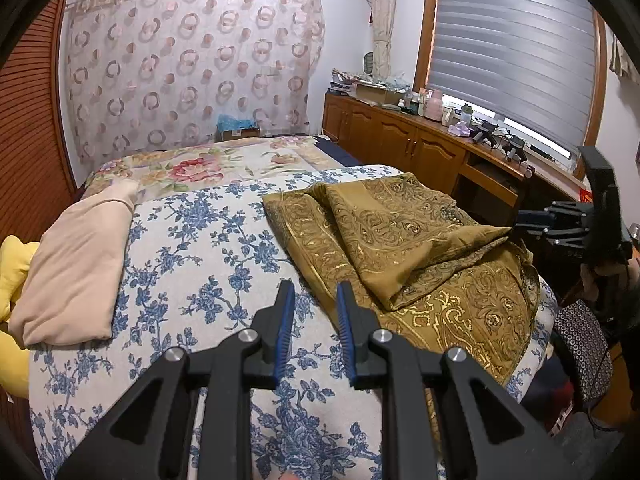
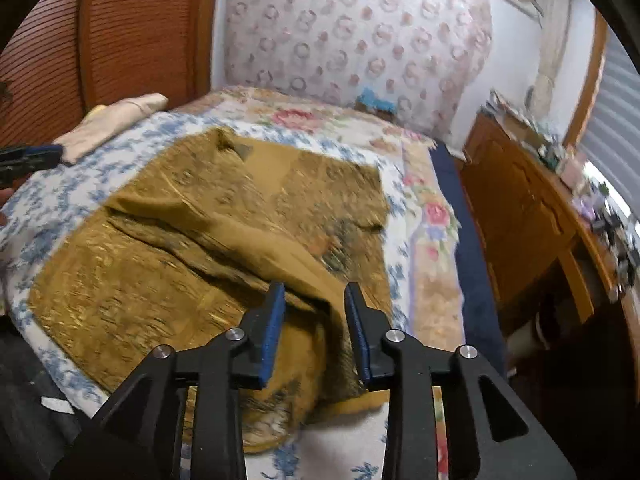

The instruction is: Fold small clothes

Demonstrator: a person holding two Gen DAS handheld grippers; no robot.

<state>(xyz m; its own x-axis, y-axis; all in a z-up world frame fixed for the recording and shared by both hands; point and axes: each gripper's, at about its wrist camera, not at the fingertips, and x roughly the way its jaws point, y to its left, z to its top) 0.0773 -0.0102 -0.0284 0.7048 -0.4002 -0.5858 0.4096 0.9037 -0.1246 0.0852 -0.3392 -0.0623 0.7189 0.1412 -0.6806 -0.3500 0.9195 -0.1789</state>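
left wrist view: left gripper hovering over the bed, jaws slightly apart, gripping nothing, tilting down toward the near left edge of the olive-gold garment lying half folded on the right. risking a loose flap sliding off the right bed edge. folded beige cloth resting far left.

right wrist view: right gripper angling down above the garment, jaws apart, clamping nothing; fold possibly springing open unpinned.
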